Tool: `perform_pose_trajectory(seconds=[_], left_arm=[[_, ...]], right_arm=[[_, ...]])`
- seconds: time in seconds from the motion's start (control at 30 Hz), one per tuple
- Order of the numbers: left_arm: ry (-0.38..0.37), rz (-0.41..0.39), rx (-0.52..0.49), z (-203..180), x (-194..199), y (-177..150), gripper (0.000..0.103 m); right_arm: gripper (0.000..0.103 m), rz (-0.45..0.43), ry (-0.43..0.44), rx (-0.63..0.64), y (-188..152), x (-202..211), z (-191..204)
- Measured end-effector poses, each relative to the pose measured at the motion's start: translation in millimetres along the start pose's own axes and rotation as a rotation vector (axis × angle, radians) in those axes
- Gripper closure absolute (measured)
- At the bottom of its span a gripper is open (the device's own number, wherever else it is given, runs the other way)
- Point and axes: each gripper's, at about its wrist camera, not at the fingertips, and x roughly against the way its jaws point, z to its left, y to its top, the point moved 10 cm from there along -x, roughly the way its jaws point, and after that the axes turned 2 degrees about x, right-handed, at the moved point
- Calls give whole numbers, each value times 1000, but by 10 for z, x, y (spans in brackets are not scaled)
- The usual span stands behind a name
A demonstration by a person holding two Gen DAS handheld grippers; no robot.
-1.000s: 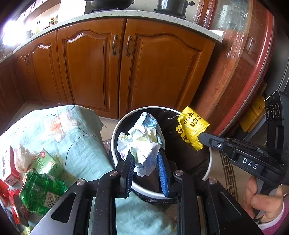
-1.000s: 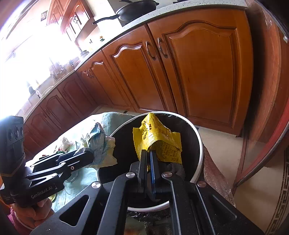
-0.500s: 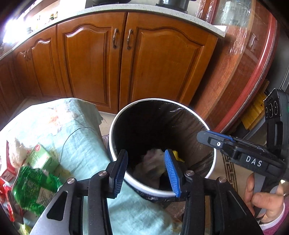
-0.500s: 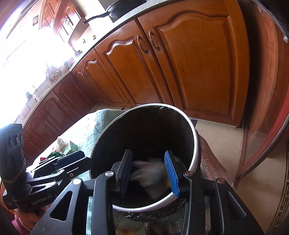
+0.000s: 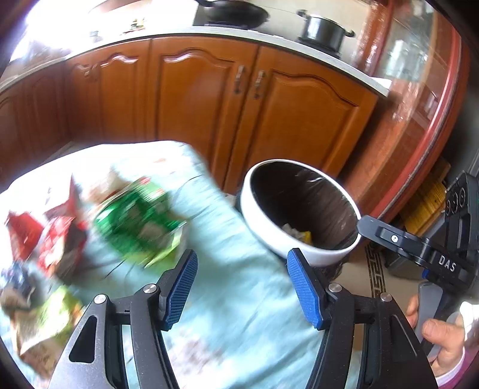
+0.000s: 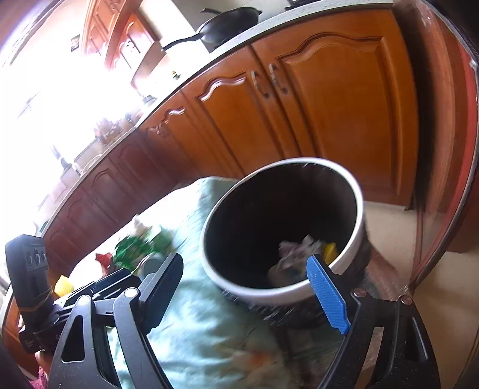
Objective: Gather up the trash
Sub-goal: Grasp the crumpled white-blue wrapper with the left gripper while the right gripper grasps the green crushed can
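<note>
A white-rimmed trash bin (image 5: 302, 251) with a black liner stands beside the cloth-covered table; it also shows in the right wrist view (image 6: 269, 294). Crumpled paper (image 6: 295, 250) and a yellow wrapper (image 6: 330, 250) lie at its bottom. My left gripper (image 5: 241, 287) is open and empty above the light-blue cloth (image 5: 227, 239), left of the bin. My right gripper (image 6: 245, 287) is open and empty, near the bin's front rim. Blurred trash lies on the cloth: a green packet (image 5: 137, 221) and red wrappers (image 5: 57, 236).
Wooden kitchen cabinets (image 5: 209, 107) stand behind the bin. A wok (image 6: 230, 25) and a pot (image 5: 323, 30) sit on the counter. A red-rimmed glass cabinet (image 5: 419, 104) is at the right. More wrappers (image 5: 45, 323) lie at the cloth's near left.
Both grippers opened and dropped the crumpled paper and the yellow wrapper into the bin. Both then drew back, and the left one swung left over the cloth.
</note>
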Motion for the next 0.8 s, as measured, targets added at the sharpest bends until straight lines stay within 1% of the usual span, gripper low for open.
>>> perform_pose_trajectory(seconds=[0.37,0.6,0.8], left_arm=[[78,-28,119,652,699,-398,41],[118,-51,192,997,1079,-582,41],[150,-71,229,1225,1302,-644,41]], right_arm=[[17,78,92,42,-507,-97,650],[17,116,130,110,-712,-196,1056],[17,130,148,171,-828,-271,1354]])
